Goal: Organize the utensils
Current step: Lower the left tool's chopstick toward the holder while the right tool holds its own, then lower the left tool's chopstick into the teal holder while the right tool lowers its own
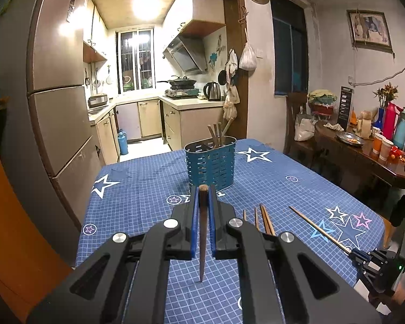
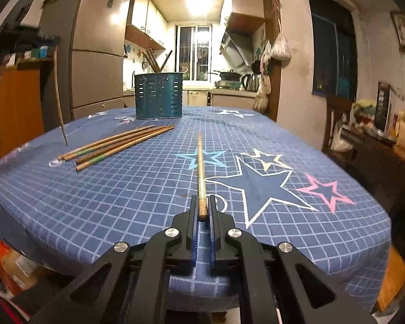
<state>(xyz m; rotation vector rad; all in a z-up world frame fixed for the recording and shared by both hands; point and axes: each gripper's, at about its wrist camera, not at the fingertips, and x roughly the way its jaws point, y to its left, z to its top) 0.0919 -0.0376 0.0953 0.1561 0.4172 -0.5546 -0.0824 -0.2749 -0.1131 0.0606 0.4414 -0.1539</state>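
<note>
On the tablecloth, lone chopstick pointing away, right gripper pinching its end

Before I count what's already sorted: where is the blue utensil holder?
The blue utensil holder stands upright on the star-patterned tablecloth, straight beyond the left gripper in its view, chopsticks inside.

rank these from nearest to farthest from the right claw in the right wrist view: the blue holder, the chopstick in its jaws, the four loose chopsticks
1. The chopstick, pinched at its near end in the right claw, lying straight ahead on the tablecloth.
2. The four loose chopsticks, ahead and to the left.
3. The blue holder, at the table's far side, left of centre.
</note>
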